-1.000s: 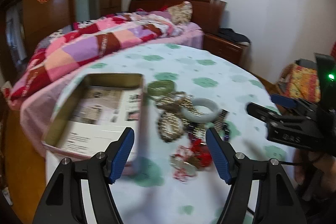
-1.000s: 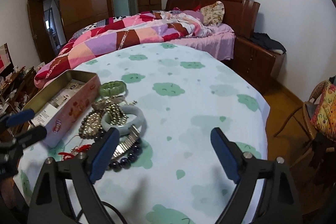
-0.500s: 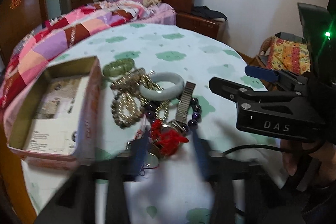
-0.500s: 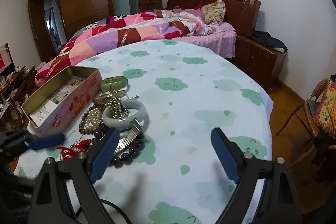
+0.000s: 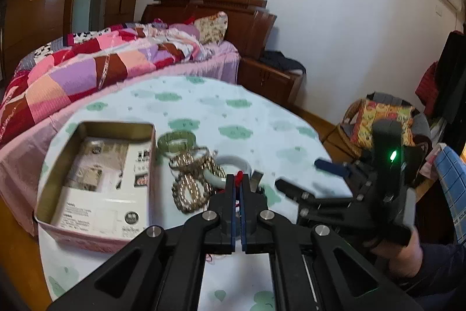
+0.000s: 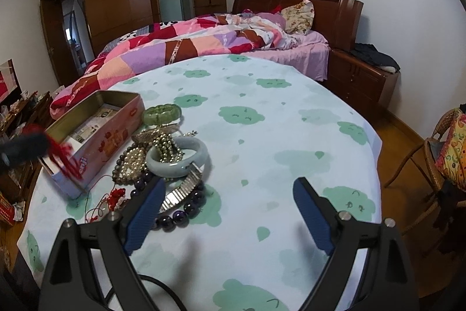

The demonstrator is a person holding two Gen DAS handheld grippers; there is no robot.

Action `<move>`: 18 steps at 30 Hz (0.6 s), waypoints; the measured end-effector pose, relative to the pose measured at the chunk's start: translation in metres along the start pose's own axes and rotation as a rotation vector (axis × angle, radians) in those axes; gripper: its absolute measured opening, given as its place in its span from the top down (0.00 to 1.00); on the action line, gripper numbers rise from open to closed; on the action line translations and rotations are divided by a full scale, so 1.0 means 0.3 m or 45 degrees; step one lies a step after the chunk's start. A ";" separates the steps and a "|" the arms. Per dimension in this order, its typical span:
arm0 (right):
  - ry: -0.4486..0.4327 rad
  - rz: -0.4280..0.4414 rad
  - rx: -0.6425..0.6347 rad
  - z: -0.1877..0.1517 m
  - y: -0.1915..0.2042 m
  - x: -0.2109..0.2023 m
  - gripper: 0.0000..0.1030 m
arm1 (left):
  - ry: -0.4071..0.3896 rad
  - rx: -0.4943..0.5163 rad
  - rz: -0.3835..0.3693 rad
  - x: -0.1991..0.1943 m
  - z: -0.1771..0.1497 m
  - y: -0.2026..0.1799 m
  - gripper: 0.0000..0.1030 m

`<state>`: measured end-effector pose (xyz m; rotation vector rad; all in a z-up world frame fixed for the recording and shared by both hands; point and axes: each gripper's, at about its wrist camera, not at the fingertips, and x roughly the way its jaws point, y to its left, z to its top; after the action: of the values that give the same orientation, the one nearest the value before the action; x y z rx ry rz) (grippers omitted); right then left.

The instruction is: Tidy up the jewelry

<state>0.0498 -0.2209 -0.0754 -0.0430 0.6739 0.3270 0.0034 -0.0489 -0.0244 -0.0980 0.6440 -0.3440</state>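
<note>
Left gripper (image 5: 238, 182): jaws have just been closing and are now clamped together, a bit of red cord ornament (image 5: 239, 174) pinched between the blue pads at the tips
Red cord ornament: in the right wrist view it hangs blurred as a red tassel (image 6: 62, 155) from the left gripper at the far left, in front of the near end of the tin, lifted off the cloth
Right gripper (image 6: 230, 212): jaws spread wide, nothing between them, hovering over the near part of the table, just right of the jewelry pile
Tin box (image 5: 72, 182): open, pink-sided, printed paper inside, on the left of the table
Jewelry pile: just right of the tin; green bead bracelet (image 6: 161, 114) farthest, pale jade bangle (image 6: 177, 162) in the middle with gold bead strands (image 6: 166, 149) draped into it, metal watch band (image 6: 182, 191) and dark purple beads (image 6: 186, 209) nearest
Loose red cord (image 6: 115, 196): lying on the cloth left of the purple beads
Table (image 6: 291, 136): round, white cloth with green cloud print
Behind: bed with patchwork quilt (image 6: 189, 45)
</note>
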 end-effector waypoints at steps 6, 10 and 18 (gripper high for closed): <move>-0.011 0.111 -0.099 0.008 0.057 -0.019 0.16 | -0.065 -0.015 0.064 -0.046 0.033 0.036 0.99; 0.003 0.240 -0.216 0.021 0.146 -0.025 0.34 | -0.072 -0.033 0.100 -0.048 0.039 0.071 0.99; 0.178 0.386 -0.426 0.012 0.304 0.090 0.49 | -0.072 -0.092 0.101 -0.049 0.030 0.121 0.99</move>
<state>0.0433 -0.1262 -0.0832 -0.2863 0.7592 0.7321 0.0082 -0.0099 -0.0160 -0.1500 0.6025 -0.2407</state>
